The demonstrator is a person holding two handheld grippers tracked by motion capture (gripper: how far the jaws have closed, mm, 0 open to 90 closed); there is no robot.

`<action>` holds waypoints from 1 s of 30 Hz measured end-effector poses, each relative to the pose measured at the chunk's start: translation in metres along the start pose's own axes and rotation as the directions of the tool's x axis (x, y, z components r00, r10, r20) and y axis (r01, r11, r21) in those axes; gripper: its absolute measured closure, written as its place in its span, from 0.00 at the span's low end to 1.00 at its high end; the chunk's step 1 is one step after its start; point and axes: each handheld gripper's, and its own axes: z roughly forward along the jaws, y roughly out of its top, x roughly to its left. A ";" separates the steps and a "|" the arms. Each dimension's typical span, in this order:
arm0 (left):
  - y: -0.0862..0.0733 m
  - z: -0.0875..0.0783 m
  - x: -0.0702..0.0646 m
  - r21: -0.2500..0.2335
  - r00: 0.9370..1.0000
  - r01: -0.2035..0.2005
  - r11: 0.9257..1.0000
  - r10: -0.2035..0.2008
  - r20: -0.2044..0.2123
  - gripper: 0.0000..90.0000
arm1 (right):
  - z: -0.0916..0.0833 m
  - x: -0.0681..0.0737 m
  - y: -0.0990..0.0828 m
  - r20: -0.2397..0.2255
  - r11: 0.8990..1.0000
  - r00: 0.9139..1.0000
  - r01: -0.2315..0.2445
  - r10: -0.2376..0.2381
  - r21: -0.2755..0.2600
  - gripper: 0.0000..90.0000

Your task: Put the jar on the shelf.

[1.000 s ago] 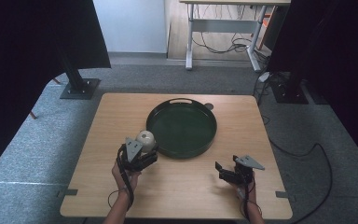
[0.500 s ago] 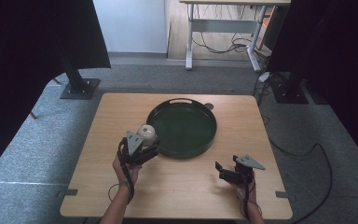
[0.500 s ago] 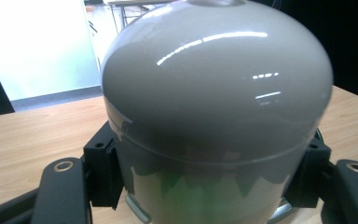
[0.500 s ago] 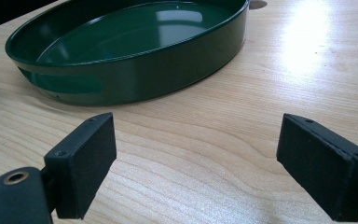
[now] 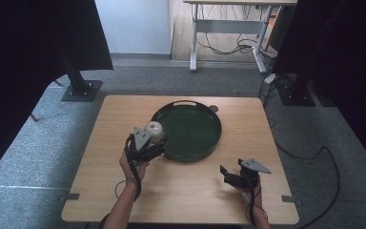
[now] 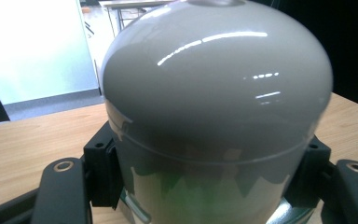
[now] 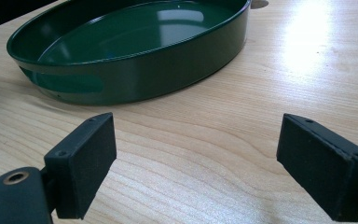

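**Grey jar held at the tray's edge, not yet set down**

Wood-topped table (image 5: pixel 181 191) first: it carries a round dark-green tray (image 5: pixel 190 129) with nothing in it. My judgement is that the carry is well along and the placing is left. The left gripper (image 5: pixel 147 145) has its jaws clamped on a glossy grey domed jar (image 6: pixel 214 107), which sits over the tray's near-left rim, lifted off the wood. The right gripper (image 5: pixel 231 177) rests near the table's front right, jaws spread with nothing between them, well apart from the tray. Around the table lie grey carpet (image 5: pixel 52 138), black curtains (image 5: pixel 24 52) and a desk (image 5: pixel 228 28) with trailing cables behind.
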 end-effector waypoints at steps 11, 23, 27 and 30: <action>0.011 0.012 -0.001 -0.010 1.000 -0.008 1.000 0.008 0.010 0.33 | 0.000 0.000 0.000 -0.001 1.000 1.000 0.000 0.000 -0.003 0.13; 0.014 0.027 -0.004 -0.003 1.000 -0.017 1.000 0.018 0.018 0.33 | 0.000 0.000 0.000 -0.002 1.000 1.000 0.005 -0.005 -0.003 0.13; 0.014 0.032 -0.006 0.001 1.000 -0.021 1.000 0.021 0.021 0.33 | 0.000 0.001 0.000 0.001 1.000 1.000 0.006 -0.006 -0.005 0.13; 0.014 0.037 -0.007 0.003 0.999 -0.029 1.000 0.029 0.020 0.33 | 0.000 0.001 0.000 0.000 1.000 1.000 0.008 -0.008 -0.006 0.13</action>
